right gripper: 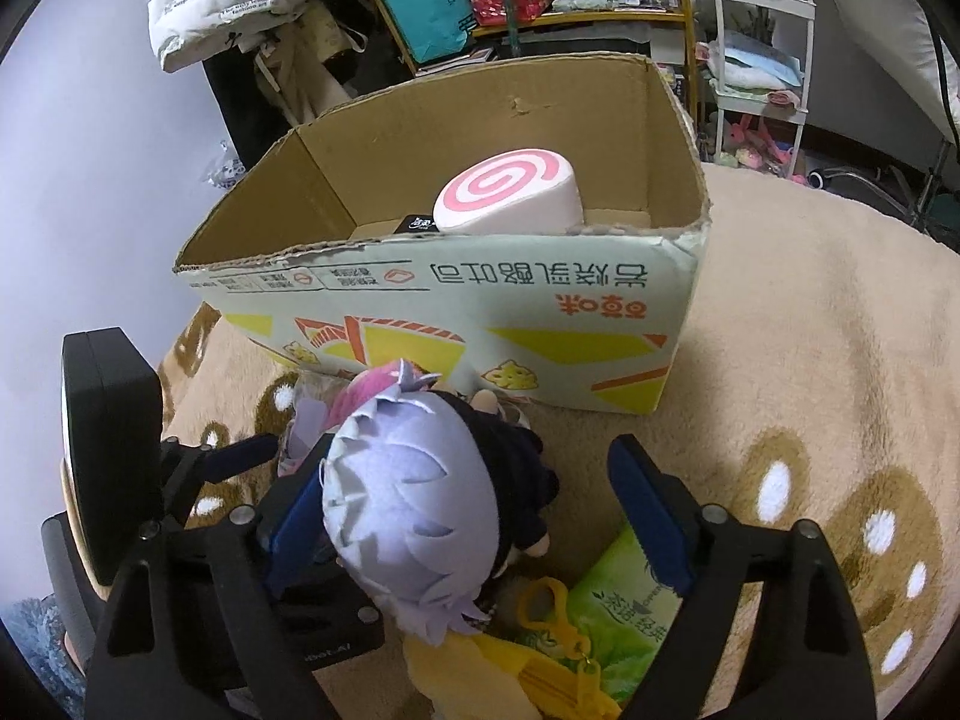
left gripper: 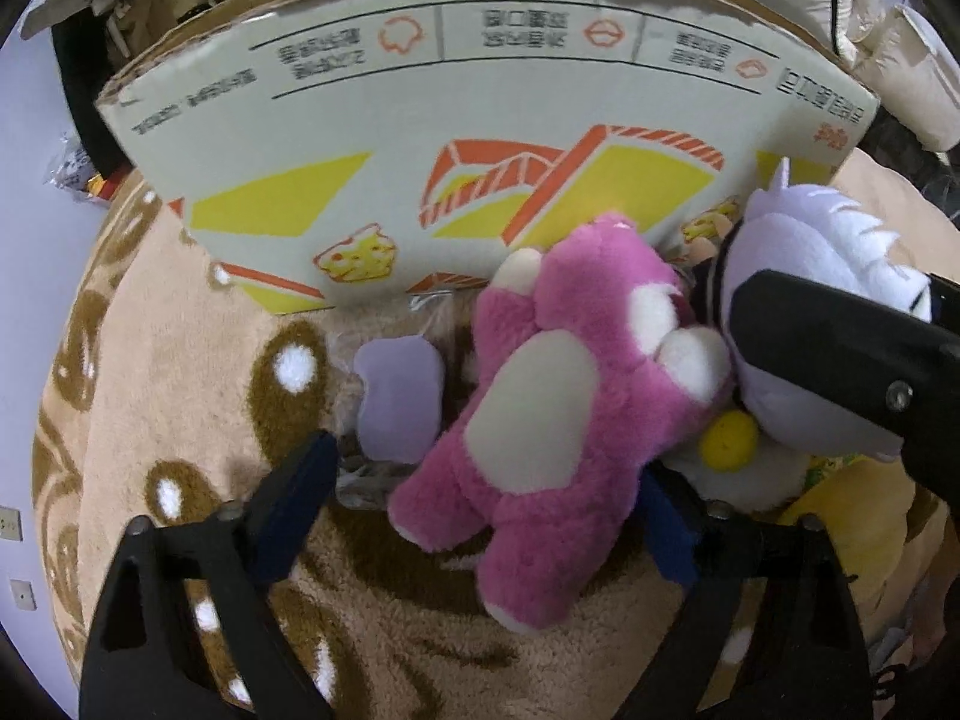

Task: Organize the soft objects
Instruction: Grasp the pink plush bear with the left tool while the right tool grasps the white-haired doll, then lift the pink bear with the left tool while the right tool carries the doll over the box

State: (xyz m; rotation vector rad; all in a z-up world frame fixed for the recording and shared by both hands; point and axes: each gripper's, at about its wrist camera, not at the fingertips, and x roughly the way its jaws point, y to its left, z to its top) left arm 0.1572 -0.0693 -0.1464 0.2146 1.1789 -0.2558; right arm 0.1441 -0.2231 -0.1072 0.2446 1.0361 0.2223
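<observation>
On the beige blanket (left gripper: 198,360), the left gripper (left gripper: 480,492) stands wide, with the pink plush bear (left gripper: 552,408) between its blue fingers (left gripper: 300,498); whether the fingers touch it I cannot tell. A small lilac pillow (left gripper: 399,399) lies left of the bear. Far behind stands the cardboard box (right gripper: 456,300), printed upside down with Chinese characters I cannot read surely; inside it lies a pink spiral roll pillow (right gripper: 510,192). The right gripper (right gripper: 474,516) is also wide around the doll with lilac hair (right gripper: 414,516). Right of the doll lies a green tissue pack (right gripper: 624,618).
</observation>
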